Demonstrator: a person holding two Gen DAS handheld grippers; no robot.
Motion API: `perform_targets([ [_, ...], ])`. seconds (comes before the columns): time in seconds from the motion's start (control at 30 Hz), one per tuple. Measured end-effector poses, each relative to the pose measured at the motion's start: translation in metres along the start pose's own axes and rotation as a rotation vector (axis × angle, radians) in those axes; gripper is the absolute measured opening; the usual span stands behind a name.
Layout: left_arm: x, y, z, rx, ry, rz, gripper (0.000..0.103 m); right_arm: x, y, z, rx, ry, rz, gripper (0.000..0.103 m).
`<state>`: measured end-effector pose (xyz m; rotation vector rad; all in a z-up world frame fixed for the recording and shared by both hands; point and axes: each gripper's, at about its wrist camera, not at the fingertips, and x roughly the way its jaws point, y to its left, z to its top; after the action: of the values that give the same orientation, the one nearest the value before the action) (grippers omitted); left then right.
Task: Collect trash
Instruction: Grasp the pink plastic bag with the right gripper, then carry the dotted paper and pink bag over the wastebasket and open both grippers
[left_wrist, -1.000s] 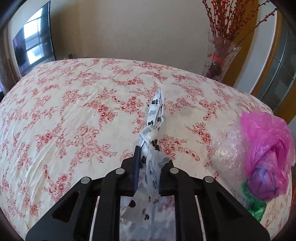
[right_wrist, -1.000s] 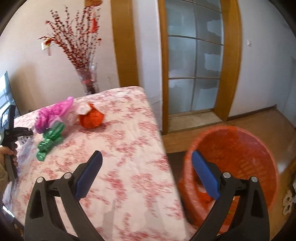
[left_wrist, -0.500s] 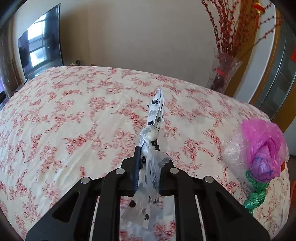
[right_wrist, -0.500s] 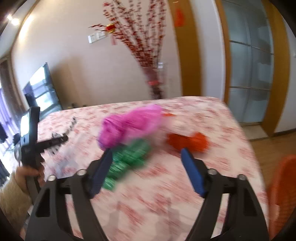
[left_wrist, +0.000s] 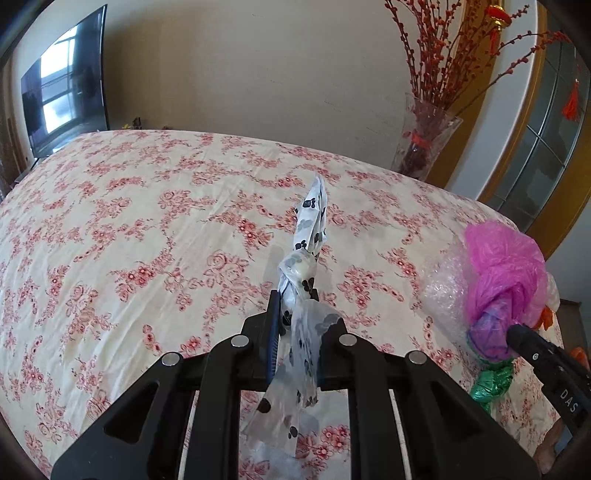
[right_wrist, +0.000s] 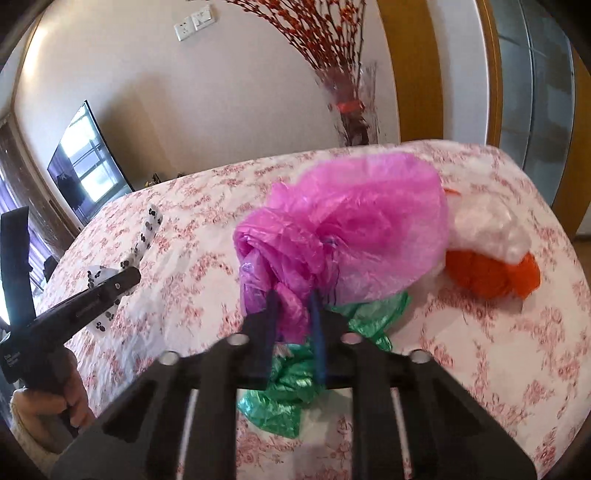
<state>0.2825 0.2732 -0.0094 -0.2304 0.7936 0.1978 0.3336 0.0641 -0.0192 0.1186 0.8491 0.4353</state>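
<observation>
The left wrist view looks forward along the left gripper (left_wrist: 295, 306), low over the floral bed (left_wrist: 147, 221), facing the far wall, television (left_wrist: 66, 81) and vase (left_wrist: 421, 144). The right wrist view sits very close behind the pink bag (right_wrist: 354, 221), facing the same wall. Both share the bed, pink bag (left_wrist: 502, 273), green bag (left_wrist: 491, 384), vase and television, and each sees the other gripper at its edge.

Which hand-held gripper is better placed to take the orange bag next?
Neither is free: the left hand-held gripper holds the spotted bag, the right the pink bag. The right is nearer the orange bag.
</observation>
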Motion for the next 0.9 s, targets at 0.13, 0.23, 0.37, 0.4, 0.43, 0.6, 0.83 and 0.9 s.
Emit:
perform_targets([
  [0.13,-0.005,-0.005,-0.005,0.007,0.002,-0.01,0.014,-0.021,-0.007,-0.007,-0.005,-0.028,-0.007,0.009],
  [0.23,-0.012,-0.012,-0.008,0.017,0.0,-0.024,0.014,-0.04,-0.016,-0.013,-0.014,-0.054,-0.025,0.008],
  [0.37,-0.025,-0.029,-0.014,0.036,-0.009,-0.054,0.014,-0.075,-0.032,-0.029,-0.023,-0.089,-0.06,0.008],
  [0.4,-0.028,-0.033,-0.015,0.04,-0.011,-0.061,0.014,-0.086,-0.037,-0.034,-0.023,-0.1,-0.077,0.008],
  [0.43,-0.032,-0.04,-0.017,0.047,-0.014,-0.072,0.014,-0.094,-0.042,-0.038,-0.019,-0.109,-0.091,0.008],
  [0.6,-0.051,-0.074,-0.027,0.085,-0.024,-0.136,0.014,-0.131,-0.071,-0.057,0.027,-0.145,-0.144,0.008],
  [0.83,-0.073,-0.126,-0.046,0.153,-0.02,-0.228,0.014,-0.178,-0.115,-0.085,0.098,-0.188,-0.243,0.008],
  [0.9,-0.076,-0.143,-0.052,0.174,-0.016,-0.26,0.014,-0.192,-0.129,-0.093,0.117,-0.198,-0.275,0.008],
])
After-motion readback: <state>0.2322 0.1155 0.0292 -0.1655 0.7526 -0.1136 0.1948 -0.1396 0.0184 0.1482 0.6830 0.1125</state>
